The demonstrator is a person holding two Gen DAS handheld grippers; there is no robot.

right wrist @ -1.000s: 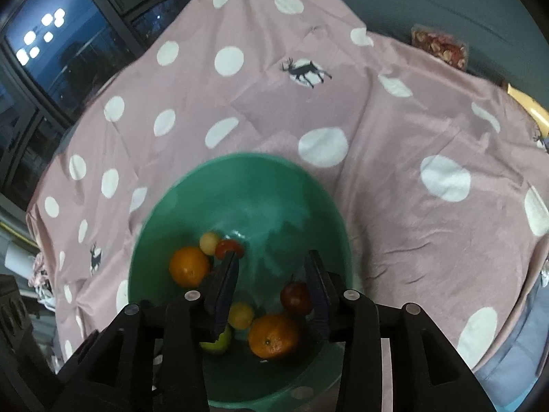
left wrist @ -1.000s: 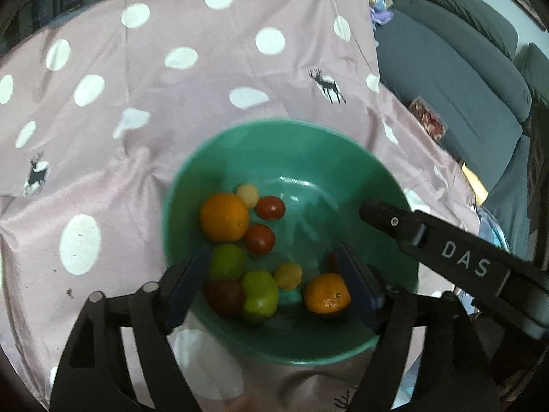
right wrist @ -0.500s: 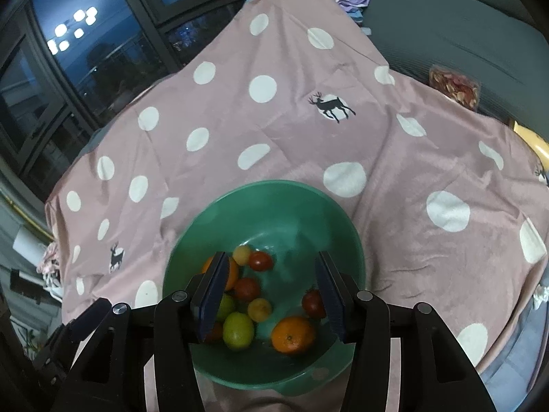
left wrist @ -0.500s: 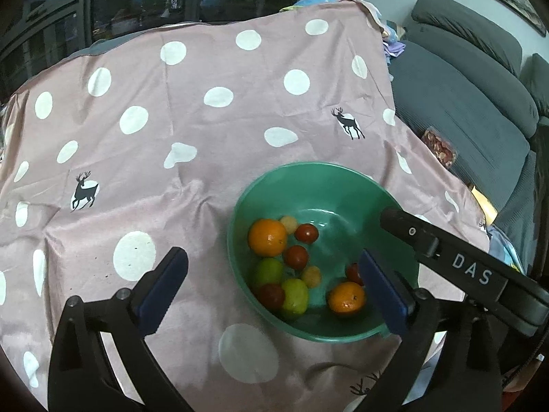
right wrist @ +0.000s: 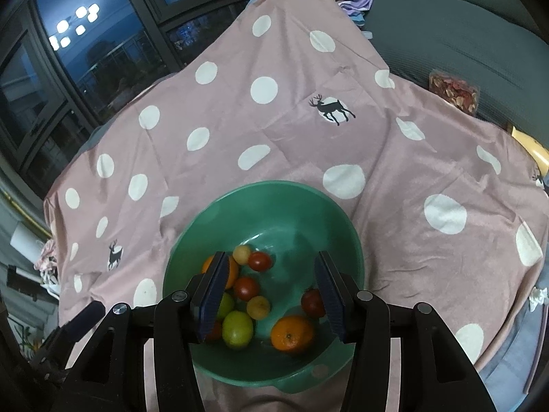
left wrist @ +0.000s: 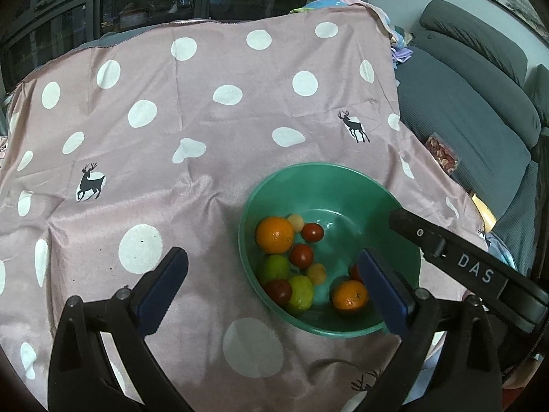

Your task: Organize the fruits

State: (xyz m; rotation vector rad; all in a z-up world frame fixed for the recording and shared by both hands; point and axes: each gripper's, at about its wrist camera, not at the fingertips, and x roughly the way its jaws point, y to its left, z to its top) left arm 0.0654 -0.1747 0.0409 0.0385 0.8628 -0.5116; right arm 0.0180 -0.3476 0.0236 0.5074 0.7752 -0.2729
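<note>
All the fruit (right wrist: 260, 295) lies in the bowl (right wrist: 267, 189), just ahead of and below both grippers. The left gripper (left wrist: 274, 288) and right gripper (right wrist: 271, 292) hang spread and empty. No fruit lies on the cloth (left wrist: 171, 178), so gathering looks done.

- Bowl (right wrist: 264, 202): smooth glossy green plastic, below right gripper (right wrist: 271, 292).
- Tablecloth (left wrist: 206, 158): matt pink cloth, wrinkled.
- Gripper pads (left wrist: 163, 286): ridged blue.

Both wrist views look down, sharing the bowl (left wrist: 329, 185).
</note>
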